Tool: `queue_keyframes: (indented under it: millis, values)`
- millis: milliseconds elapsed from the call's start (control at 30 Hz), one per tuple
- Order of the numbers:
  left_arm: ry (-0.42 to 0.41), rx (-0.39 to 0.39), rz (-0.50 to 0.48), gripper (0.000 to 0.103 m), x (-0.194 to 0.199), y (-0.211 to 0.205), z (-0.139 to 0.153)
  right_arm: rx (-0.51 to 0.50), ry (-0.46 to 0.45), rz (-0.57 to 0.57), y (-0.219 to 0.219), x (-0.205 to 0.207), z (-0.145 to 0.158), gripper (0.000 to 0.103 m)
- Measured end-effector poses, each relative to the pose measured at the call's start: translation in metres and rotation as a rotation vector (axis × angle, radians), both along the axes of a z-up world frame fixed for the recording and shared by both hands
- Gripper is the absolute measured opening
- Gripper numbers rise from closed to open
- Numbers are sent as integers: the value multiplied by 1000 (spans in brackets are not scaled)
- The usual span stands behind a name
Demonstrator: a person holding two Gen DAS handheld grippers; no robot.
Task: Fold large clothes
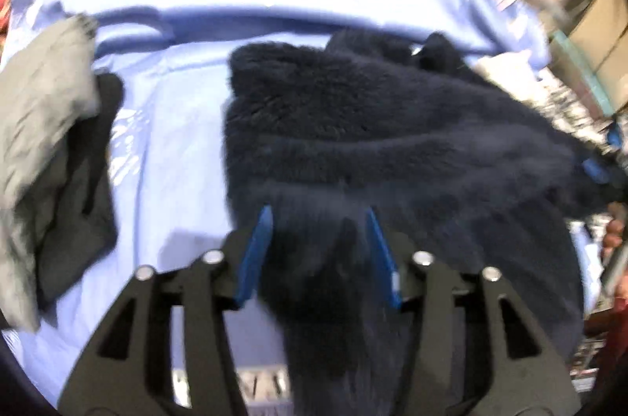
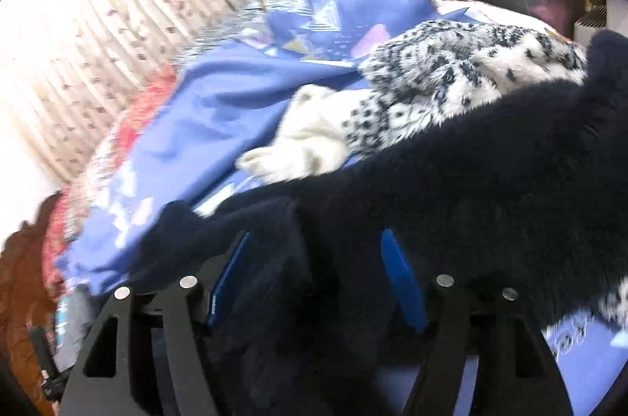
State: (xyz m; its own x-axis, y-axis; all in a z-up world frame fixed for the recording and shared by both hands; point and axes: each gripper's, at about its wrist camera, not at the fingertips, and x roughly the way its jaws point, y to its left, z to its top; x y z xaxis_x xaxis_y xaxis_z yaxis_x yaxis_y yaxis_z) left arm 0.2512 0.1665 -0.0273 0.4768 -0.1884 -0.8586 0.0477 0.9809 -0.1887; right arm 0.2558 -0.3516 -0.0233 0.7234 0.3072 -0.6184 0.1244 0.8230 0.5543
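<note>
Fleece point(image 1: 373, 125) between both tools point(image 1: 318, 239) point(image 2: 314, 259), jaws parted, seemingly unclamped.

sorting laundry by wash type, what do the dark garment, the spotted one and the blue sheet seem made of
Dark navy garment: looks like plush fleece or faux fur, with a deep matte pile. Spotted black-and-white garment: similar fuzzy fleece, tufted surface. Blue sheet: a smooth thin woven fabric, possibly cotton or polyester, with sharp creases.
</note>
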Motion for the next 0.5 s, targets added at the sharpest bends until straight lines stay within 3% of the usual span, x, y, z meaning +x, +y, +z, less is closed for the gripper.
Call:
queue_keyframes:
  millis: [100, 267, 367, 500]
  values:
    - [-12, -60, -6, 59, -51, 23, 6, 30, -21, 120, 18, -45, 1, 86]
    - [108, -155, 10, 65, -129, 45, -22, -71, -13, 364, 86, -120, -10, 86]
    - [174, -230, 31, 65, -162, 46, -37, -158, -27, 448, 133, -146, -14, 86]
    - [218, -325, 26, 68, -181, 26, -51, -155, -7, 448, 162, -157, -26, 86]
